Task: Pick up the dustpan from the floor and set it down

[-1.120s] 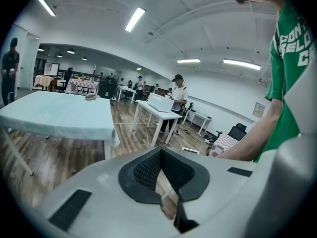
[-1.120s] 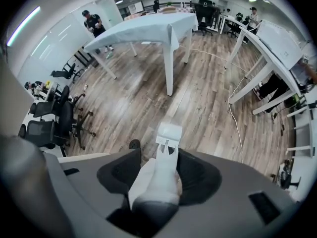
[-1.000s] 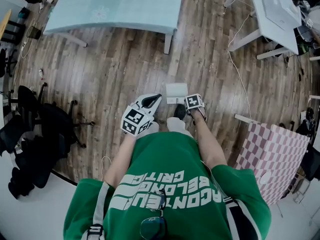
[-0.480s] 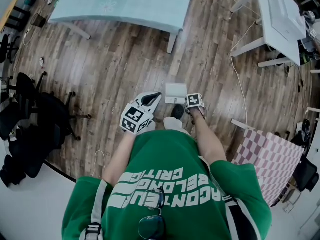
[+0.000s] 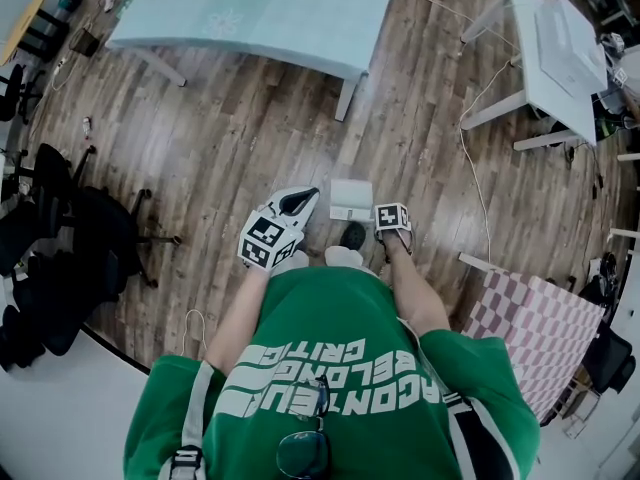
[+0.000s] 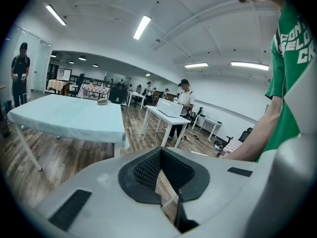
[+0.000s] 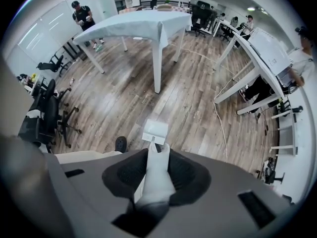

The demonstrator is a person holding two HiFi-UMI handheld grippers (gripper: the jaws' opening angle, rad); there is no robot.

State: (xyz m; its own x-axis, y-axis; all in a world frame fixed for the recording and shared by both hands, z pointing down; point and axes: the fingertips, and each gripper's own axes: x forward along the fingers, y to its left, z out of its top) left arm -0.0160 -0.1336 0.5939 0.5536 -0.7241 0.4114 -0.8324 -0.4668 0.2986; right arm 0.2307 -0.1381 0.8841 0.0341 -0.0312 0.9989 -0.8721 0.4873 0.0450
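Dustpan of white plastic [image 5: 351, 199]: right gripper [image 7: 157, 150] fingers have just been closing onto its handle [image 7: 157, 180], ready for lifting; left gripper [image 6: 161, 155] fingers together, empty.

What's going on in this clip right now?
A person in a green shirt stands over a white dustpan on the wooden floor. The right gripper points down and its jaws have just been closing on the dustpan's long handle. The left gripper, jaws together and empty, is held alongside.
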